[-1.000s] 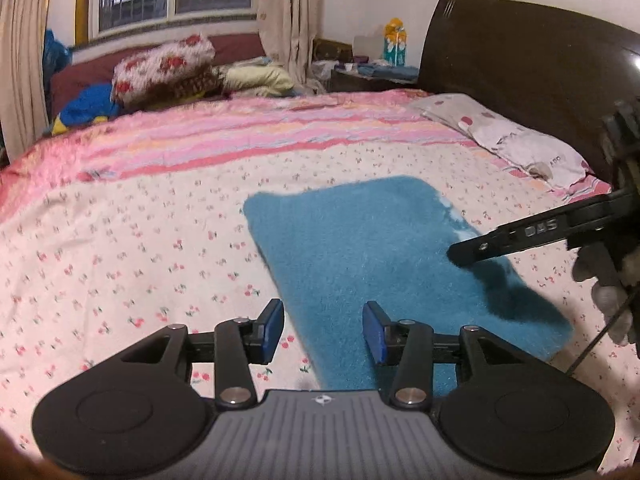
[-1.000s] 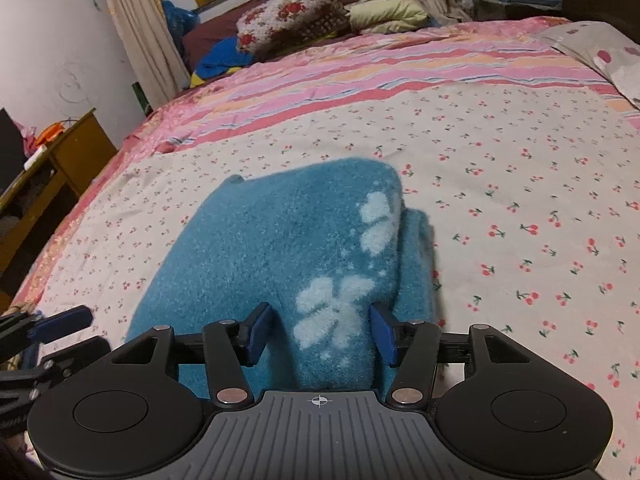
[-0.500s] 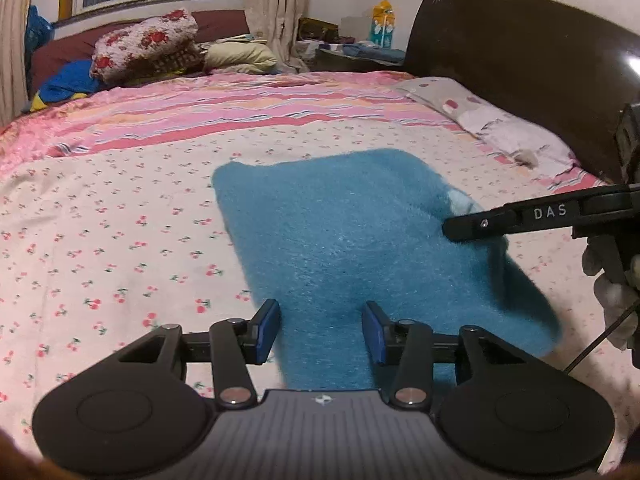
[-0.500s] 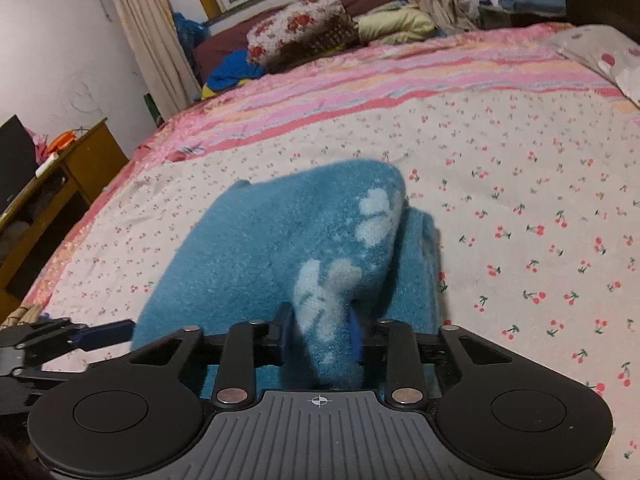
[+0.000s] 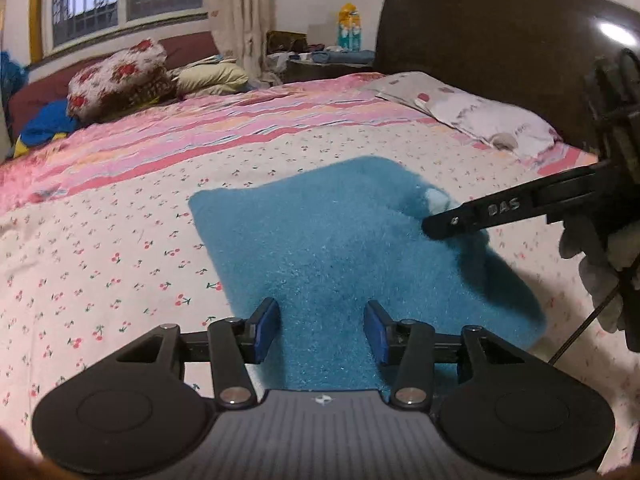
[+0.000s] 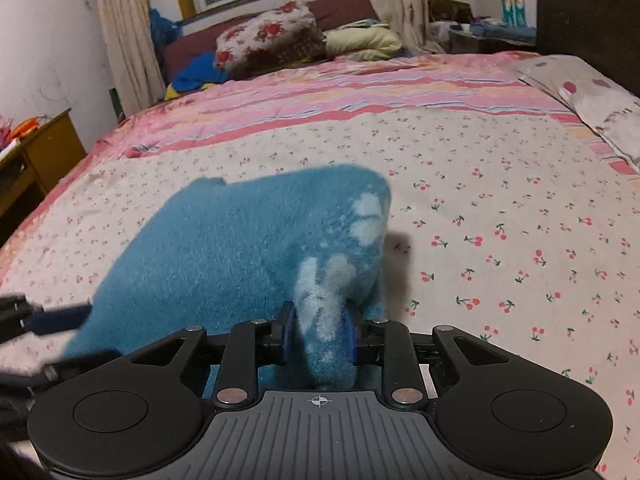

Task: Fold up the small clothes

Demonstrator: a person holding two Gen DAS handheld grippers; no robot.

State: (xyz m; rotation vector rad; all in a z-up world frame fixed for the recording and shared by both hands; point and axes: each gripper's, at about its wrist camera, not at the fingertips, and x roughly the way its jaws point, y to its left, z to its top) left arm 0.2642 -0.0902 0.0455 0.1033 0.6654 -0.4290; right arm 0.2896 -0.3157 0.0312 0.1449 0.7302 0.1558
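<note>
A fuzzy blue garment (image 5: 332, 248) with pale flower marks lies folded on the floral bedsheet (image 5: 100, 248). My left gripper (image 5: 322, 330) is open, its blue pads on either side of the garment's near edge. My right gripper (image 6: 320, 330) is shut on the garment's flower-marked edge (image 6: 320, 300) and holds that edge lifted off the bed. The right gripper also shows in the left wrist view (image 5: 434, 226), at the garment's right edge. The left gripper's finger (image 6: 60, 318) shows at the left of the right wrist view.
A dark headboard (image 5: 500, 60) and a pillow (image 5: 480, 116) are on the right. Cushions (image 5: 116, 72) and bedding are piled at the bed's far side under a window. A wooden cabinet (image 6: 36, 152) stands left of the bed.
My right gripper closed on the garment's flower-marked edge and lifted it. My left gripper moved right, so that its open pads straddle the garment's near edge.
</note>
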